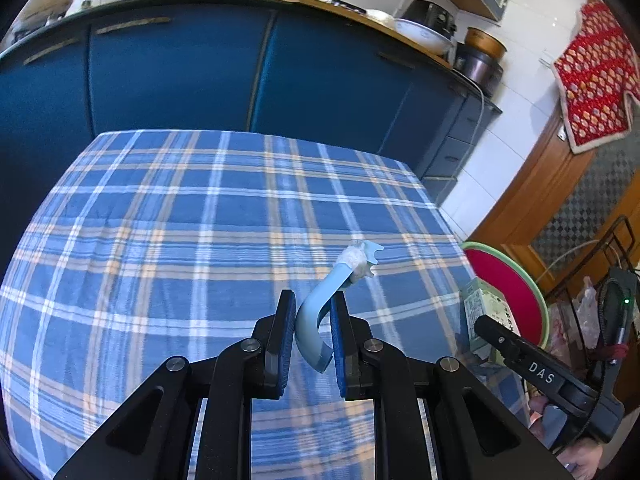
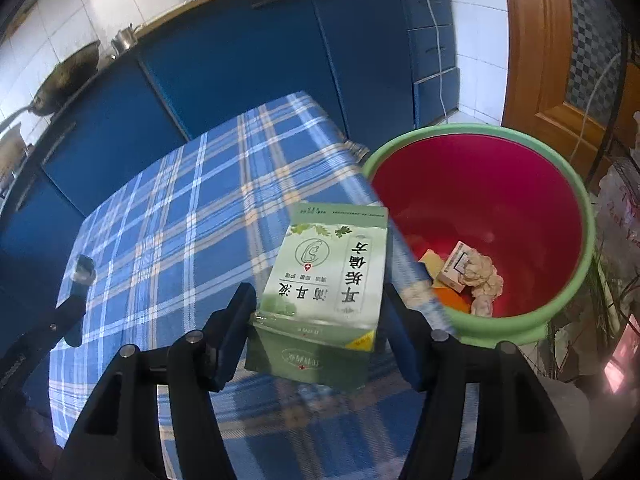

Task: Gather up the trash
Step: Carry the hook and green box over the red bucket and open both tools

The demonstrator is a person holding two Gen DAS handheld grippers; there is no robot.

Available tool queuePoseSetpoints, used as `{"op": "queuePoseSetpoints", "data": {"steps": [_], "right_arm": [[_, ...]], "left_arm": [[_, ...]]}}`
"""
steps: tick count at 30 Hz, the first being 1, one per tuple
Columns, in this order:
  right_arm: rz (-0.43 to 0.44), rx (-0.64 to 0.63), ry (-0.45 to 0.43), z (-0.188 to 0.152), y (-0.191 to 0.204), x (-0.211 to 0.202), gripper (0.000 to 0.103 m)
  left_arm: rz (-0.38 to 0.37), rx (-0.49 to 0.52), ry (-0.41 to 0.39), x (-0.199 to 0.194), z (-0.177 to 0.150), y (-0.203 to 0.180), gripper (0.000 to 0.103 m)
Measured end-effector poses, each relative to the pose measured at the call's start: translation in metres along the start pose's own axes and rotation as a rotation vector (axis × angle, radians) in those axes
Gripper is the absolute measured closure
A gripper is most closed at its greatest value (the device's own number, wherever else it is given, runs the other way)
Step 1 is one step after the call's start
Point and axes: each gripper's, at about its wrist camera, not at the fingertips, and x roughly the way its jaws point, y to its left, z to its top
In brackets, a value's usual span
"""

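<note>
My left gripper (image 1: 312, 316) is shut on a curved light-blue plastic strip (image 1: 320, 312) with a white crumpled wad at its far end, held above the blue plaid tablecloth (image 1: 180, 220). My right gripper (image 2: 320, 308) is shut on a green medicine box (image 2: 324, 276) and holds it over the table's right edge, just left of the red bin with a green rim (image 2: 576, 280). The bin holds a small carton, orange scraps and crumpled paper (image 2: 484, 276). In the left wrist view the right gripper (image 1: 480, 326), the box (image 1: 486, 316) and the bin (image 1: 508, 276) show at the right.
Blue kitchen cabinets (image 1: 180, 72) stand behind the table, with a wok and kettle on the counter. A wooden door (image 2: 560, 60) is at the right. Plastic bags (image 2: 616, 208) lie beside the bin. The left gripper's finger (image 2: 82, 272) shows over the table's left part.
</note>
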Motion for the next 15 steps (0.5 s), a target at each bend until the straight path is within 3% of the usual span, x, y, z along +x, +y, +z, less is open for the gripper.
{"op": "queuePoseSetpoints", "data": {"steps": [15], "right_arm": [[-0.014,0.083,-0.069,0.016,-0.079,-0.026,0.039]], "left_arm": [[-0.101,0.150,0.048,0.024,0.007,-0.091,0.085]]}}
